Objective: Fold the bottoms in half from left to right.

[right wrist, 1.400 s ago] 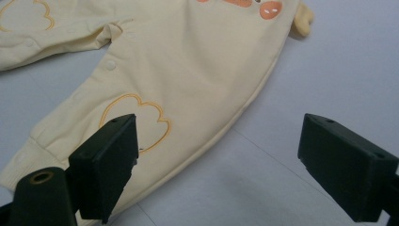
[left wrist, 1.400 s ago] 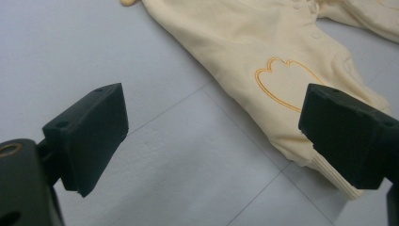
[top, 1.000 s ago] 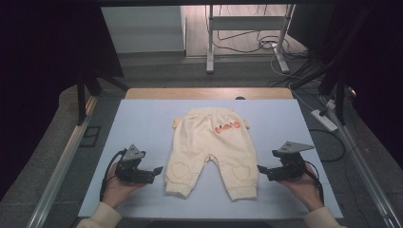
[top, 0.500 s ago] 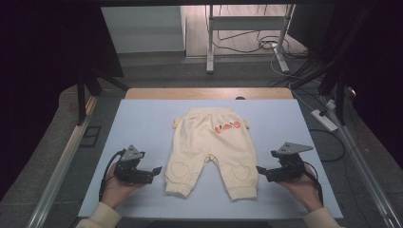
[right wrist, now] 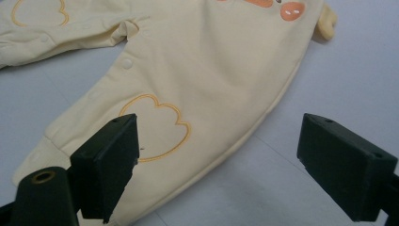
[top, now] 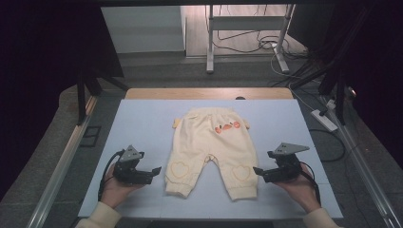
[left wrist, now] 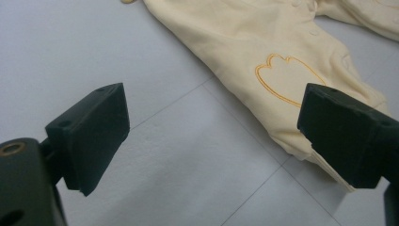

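With the table point(top: 142, 123) carrying the pants point(top: 209, 142) flat at its middle, waist far, legs toward the person, folding looks like the step. Left hand-held gripper point(top: 154, 170) sits just beside one leg cuff, jaws wide apart, empty; right hand-held gripper point(top: 259, 171) likewise at the other leg. Best to pinch both cuffs point(left wrist: 329, 162) low, at the outer edges, catching both fabric layers evenly.

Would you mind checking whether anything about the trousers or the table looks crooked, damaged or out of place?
Nothing stands out. The cream trousers lie flat on the pale mat, legs spread towards the person, with no tear or stain visible. Both grippers, left and right, sit open beside the cuffs.
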The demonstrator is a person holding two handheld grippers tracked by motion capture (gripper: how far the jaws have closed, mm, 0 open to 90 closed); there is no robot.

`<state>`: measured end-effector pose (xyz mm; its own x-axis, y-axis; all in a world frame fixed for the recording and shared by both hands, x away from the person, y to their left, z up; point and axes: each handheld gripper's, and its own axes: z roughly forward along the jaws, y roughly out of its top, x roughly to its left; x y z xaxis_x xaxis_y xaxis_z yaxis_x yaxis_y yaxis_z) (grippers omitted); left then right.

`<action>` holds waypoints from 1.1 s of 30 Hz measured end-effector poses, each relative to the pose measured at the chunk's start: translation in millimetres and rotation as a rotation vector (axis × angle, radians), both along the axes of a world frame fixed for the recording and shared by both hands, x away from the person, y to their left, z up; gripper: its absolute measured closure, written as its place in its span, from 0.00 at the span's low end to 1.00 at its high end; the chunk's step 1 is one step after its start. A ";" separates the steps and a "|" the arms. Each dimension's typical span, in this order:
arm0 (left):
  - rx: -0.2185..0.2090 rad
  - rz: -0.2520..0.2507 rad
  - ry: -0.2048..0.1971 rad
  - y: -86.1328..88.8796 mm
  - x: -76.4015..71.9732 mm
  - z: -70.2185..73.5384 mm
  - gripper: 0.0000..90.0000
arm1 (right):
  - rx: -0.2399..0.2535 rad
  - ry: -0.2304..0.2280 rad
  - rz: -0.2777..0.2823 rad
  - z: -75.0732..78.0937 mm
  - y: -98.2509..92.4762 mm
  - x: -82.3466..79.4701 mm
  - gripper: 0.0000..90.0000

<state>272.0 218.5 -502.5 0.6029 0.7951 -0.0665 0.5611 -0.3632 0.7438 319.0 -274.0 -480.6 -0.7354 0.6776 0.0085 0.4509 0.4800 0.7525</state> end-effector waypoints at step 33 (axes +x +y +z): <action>0.013 -0.003 -0.007 -4.6 1.9 1.0 0.12 | 0.041 -0.005 0.130 7.4 60.8 2.4 0.17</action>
